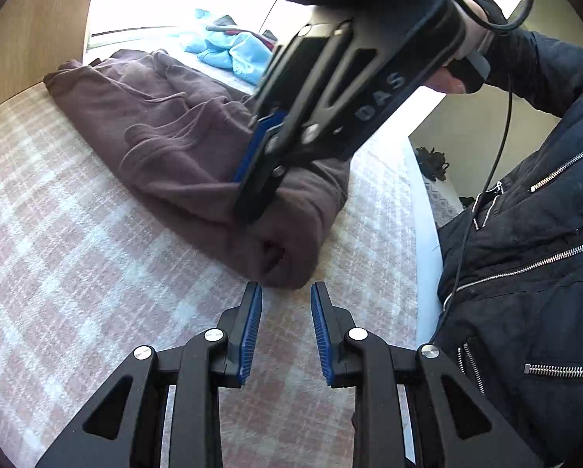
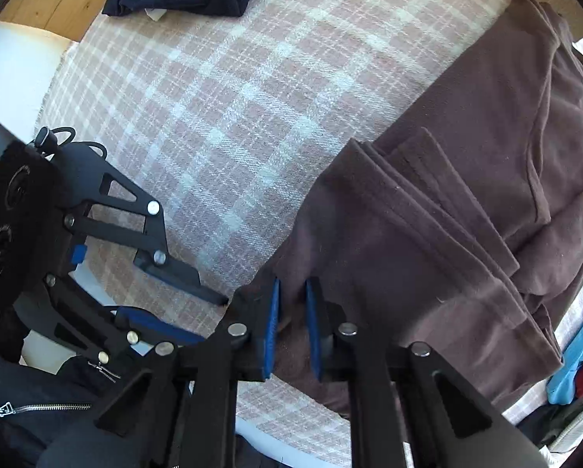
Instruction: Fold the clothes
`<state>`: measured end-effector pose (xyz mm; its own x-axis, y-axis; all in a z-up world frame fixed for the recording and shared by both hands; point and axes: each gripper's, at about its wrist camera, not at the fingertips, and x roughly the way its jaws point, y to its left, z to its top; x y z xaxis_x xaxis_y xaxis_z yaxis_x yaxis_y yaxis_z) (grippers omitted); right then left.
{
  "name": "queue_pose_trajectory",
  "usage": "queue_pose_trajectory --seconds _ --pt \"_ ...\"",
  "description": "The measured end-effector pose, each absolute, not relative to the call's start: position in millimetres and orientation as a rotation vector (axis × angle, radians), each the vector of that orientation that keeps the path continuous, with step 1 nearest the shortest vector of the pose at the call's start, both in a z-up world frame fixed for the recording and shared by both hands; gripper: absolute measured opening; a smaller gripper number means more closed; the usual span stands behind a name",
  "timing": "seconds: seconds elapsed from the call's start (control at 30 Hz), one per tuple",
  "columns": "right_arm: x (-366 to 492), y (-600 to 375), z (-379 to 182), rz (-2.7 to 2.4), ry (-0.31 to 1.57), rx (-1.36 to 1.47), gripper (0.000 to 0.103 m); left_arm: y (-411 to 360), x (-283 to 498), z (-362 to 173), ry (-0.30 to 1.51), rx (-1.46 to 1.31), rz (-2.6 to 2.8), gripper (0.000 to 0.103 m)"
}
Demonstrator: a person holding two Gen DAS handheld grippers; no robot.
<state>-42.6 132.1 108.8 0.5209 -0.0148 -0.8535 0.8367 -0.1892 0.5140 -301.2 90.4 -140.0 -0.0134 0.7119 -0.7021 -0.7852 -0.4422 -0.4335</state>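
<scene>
Left wrist view: my left tool [image 1: 286,292] hovers part-open and empty at the folded brown hoodie's [image 1: 166,132] near corner, centre frame on the checked bed [image 1: 77,273]. My right tool [image 2: 291,300], narrowly open, presses the cloth; whether it pinches it I cannot tell. Keeping edges aligned should serve best. No containers visible.

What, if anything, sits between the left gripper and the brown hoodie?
Nothing visible. The left gripper is open just short of the brown hoodie, with only bare plaid blanket between. The right gripper is already on the hoodie's near edge.
</scene>
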Motion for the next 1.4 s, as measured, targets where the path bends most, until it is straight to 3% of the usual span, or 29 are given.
queue_pose_trajectory --seconds 0.27,0.47,0.93,1.07,1.2,1.27,1.4 --pt "-59 162 151 -0.985 0.639 1.528 0.010 119 -318 -118 0.199 -1.019 1.647 0.026" --pt "-54 160 141 -0.981 0.617 1.538 0.008 128 -321 -149 0.261 -1.145 1.554 0.026" --pt "-61 173 144 -1.014 0.579 1.542 0.007 140 -326 -136 0.329 -1.169 1.561 0.027" --pt "-65 176 151 -1.037 0.545 1.526 0.007 128 -317 -115 0.330 -1.210 1.676 0.040" --pt "-78 199 175 -1.092 0.461 1.472 0.015 116 -308 -94 0.330 -1.248 1.791 0.042" --pt "-89 226 184 -1.144 0.353 1.437 0.026 109 -304 -83 0.329 -1.267 1.848 0.042" --pt "-100 246 168 -1.259 0.286 1.441 0.027 128 -305 -66 0.327 -1.228 1.901 0.042"
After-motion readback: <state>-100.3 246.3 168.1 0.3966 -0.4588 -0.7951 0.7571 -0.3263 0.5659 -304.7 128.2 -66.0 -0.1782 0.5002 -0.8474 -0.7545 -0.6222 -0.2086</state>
